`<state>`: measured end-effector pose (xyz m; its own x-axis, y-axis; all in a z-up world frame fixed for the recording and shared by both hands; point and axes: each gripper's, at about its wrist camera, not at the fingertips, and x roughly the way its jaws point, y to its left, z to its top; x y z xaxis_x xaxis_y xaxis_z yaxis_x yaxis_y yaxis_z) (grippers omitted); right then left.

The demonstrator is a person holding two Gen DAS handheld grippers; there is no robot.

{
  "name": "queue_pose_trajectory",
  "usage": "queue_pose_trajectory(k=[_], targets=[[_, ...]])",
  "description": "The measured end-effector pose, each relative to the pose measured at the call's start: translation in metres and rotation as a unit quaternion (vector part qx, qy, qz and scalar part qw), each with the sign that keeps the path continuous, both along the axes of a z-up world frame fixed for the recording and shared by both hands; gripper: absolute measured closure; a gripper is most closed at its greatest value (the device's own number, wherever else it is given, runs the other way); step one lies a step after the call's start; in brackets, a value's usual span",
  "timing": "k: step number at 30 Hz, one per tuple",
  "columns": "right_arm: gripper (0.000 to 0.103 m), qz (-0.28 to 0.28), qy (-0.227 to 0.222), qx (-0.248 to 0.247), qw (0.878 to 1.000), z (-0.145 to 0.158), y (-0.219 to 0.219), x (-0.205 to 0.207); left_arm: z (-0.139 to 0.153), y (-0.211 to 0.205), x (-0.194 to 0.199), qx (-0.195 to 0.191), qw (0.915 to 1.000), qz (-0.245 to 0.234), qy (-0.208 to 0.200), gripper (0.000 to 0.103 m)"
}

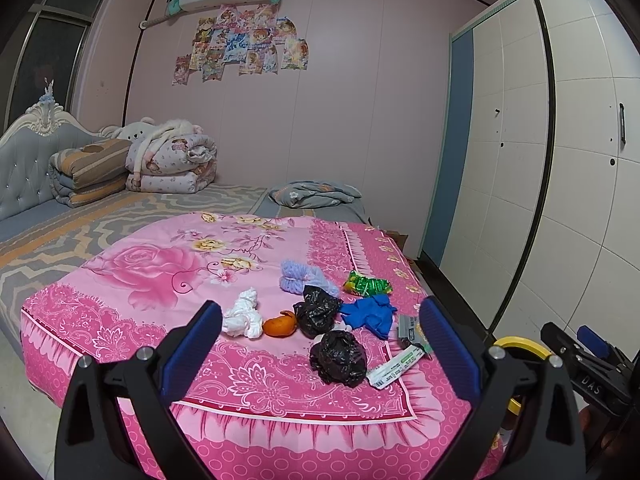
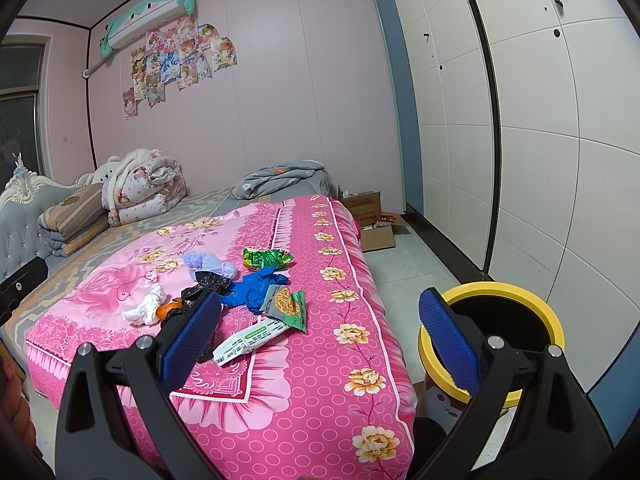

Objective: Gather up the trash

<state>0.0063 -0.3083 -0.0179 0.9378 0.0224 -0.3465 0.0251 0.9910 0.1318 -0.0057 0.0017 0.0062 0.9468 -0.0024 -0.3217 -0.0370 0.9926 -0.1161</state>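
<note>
Both grippers are hanging at the foot of the bed (image 1: pixel 120 280), fingers spread wide and pinching nothing, apparently lining up on the trash. The left gripper (image 1: pixel 320 332) is facing the pile on the pink bedspread: a white tissue wad (image 1: pixel 242 314), orange peel (image 1: pixel 280 325), two black bags (image 1: pixel 338 356) and wrappers (image 1: pixel 394 368). The right gripper (image 2: pixel 320 320) is hovering between that pile and the yellow-rimmed bin (image 2: pixel 492 292) on the floor beside the bed. A lavender knit piece (image 1: pixel 298 276) and a blue glove (image 1: pixel 370 314) are crowding the bags.

Bed (image 1: pixel 120 208), pink floral quilt (image 1: pixel 160 280) on it, scattered trash (image 1: pixel 338 356), folded bedding (image 1: pixel 172 160)
</note>
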Motion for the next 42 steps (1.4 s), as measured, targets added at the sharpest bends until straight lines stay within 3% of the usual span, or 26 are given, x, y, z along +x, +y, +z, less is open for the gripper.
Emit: queue_pose_trajectory(k=[42], targets=[[0.008,0.000,0.005,0.002,1.000,-0.0055,0.0089,0.0029,-0.0020,-0.0011,0.0044,-0.005,1.0000,0.001,0.004,0.008]])
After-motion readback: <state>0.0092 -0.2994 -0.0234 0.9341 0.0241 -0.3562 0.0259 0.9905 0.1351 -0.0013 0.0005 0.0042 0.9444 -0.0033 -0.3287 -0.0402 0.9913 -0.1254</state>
